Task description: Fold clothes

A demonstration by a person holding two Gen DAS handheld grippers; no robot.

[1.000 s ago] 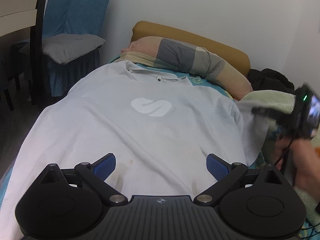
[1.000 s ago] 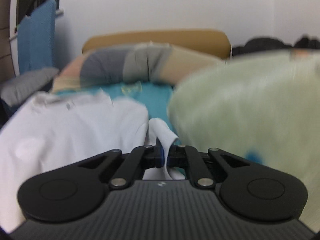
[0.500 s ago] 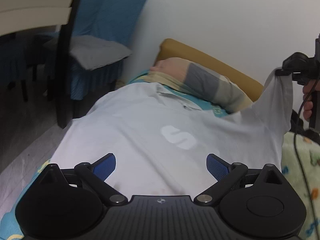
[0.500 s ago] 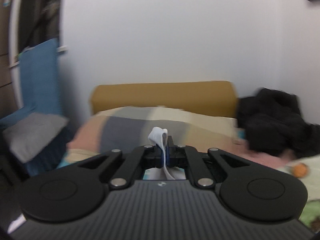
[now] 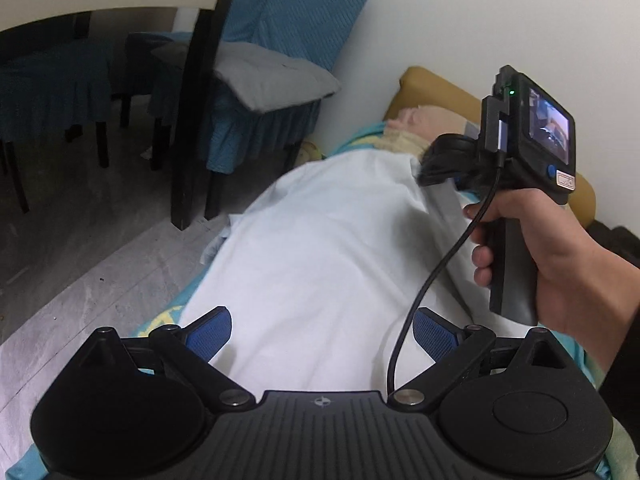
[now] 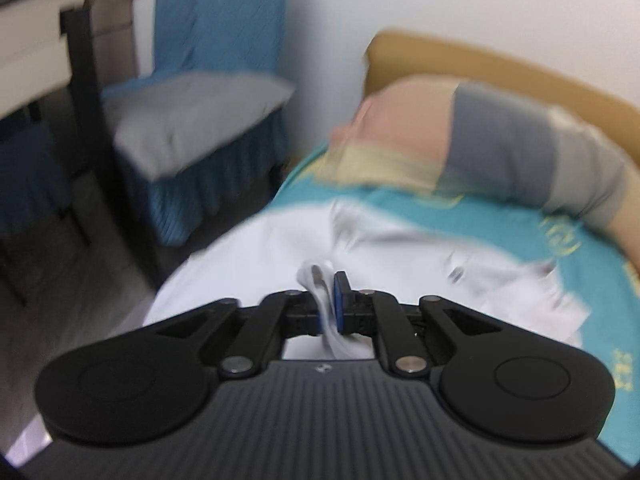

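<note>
A white T-shirt (image 5: 320,248) lies along the bed with its right side folded over, so its front is covered. Low over the shirt's near end, my left gripper (image 5: 322,330) stands wide open with nothing between its blue pads (image 5: 208,334). A hand (image 5: 560,248) holds the right gripper's handle (image 5: 516,220) above the shirt's far right part. In the right wrist view my right gripper (image 6: 328,304) has its jaws opening. A bunched fold of the white shirt (image 6: 248,264) still hangs loosely between them.
A teal sheet (image 6: 500,232) covers the bed, with a striped pillow (image 6: 500,140) and a tan headboard (image 6: 480,60) at its far end. To the left stand a chair with a grey cushion (image 5: 272,80), a dark table leg (image 5: 196,120) and grey floor (image 5: 80,260).
The right gripper swept the shirt's right side up and across to the left, covering the printed logo, and its jaws have parted. The left gripper shifted left and rolled a little.
</note>
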